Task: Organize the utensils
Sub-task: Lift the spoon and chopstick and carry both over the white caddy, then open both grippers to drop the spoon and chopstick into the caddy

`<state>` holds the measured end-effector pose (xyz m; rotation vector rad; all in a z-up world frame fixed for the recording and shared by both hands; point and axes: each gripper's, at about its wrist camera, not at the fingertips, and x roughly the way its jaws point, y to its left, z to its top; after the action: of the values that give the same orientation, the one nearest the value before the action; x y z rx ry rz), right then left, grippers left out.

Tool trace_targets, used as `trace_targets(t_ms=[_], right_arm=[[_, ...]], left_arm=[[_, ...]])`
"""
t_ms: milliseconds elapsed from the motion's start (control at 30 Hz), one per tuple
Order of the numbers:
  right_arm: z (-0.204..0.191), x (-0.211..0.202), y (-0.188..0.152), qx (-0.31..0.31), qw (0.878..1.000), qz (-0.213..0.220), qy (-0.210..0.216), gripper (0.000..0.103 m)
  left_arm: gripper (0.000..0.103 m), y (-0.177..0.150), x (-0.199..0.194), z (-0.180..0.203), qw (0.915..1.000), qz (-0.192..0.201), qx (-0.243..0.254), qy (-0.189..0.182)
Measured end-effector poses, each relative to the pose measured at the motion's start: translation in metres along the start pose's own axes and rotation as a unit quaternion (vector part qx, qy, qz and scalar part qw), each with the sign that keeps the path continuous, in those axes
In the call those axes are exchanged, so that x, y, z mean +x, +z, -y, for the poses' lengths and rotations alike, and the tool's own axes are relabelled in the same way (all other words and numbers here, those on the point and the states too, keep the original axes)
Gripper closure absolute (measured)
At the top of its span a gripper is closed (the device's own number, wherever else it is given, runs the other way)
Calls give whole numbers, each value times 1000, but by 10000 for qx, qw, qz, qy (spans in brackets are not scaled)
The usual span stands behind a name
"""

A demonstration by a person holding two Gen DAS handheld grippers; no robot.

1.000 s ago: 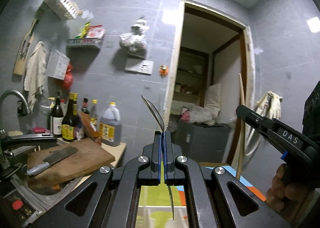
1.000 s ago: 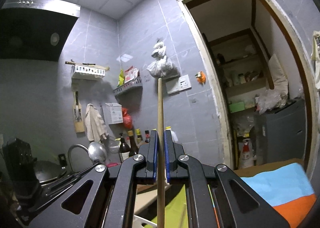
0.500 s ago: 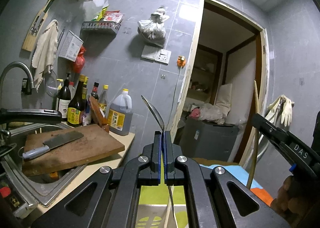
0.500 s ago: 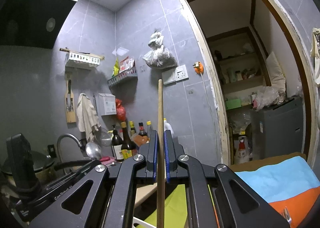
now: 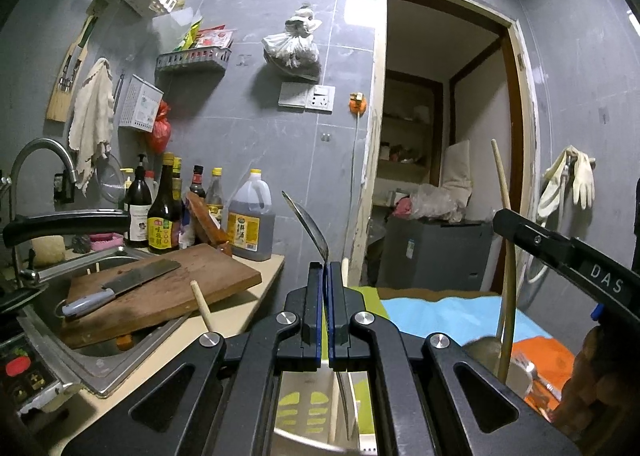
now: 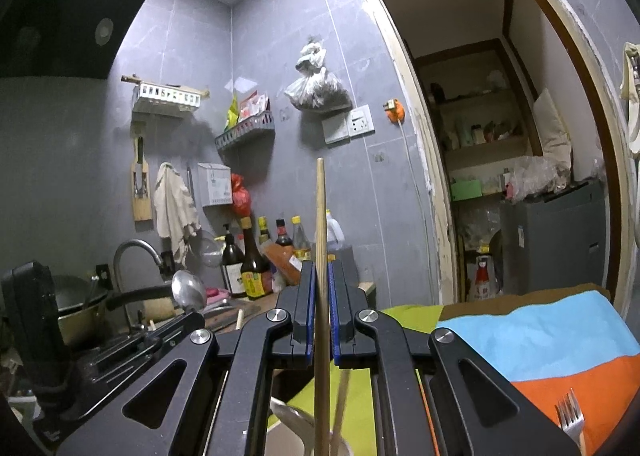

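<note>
Both hands have come lower, left gripper (image 5: 325, 276) pinching the spoon (image 5: 308, 224) and right gripper (image 6: 320, 276) pinching the chopstick (image 6: 321, 224), each upright, probably nearing a holder below.

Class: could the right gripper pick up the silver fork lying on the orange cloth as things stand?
Probably not yet. The right gripper is already shut on a long wooden stick, so its fingers are occupied. The silver fork lies uncovered off to its right on the orange cloth.
</note>
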<state>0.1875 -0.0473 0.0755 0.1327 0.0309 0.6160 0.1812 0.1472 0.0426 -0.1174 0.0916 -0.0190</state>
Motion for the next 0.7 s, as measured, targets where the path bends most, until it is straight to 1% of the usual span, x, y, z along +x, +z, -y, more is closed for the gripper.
trace_targets(t_ms=[133,300,533,633,700], right_arm=[[1,-4,-6,-99,9999,-127,10,98],[2,-8,-11,-127,9994,-309,47,98],[3,-9,-17,-136,9980,-586,189,97],[4,-10,-18,-122,9976,-655,188,95],[5,-11,-18,-104,9975,-670,184,89]], left_arm=[[103,-9,3,1,9999,-140,4,46],[102,-15,3,2,9995,-308,24,0],[101,-17,0,2,9975,-659,-86,-234],[100,-17,-3,4,9964,-804,-70,-279],[99,-16,-5,5,9957,-861,-78,-340]])
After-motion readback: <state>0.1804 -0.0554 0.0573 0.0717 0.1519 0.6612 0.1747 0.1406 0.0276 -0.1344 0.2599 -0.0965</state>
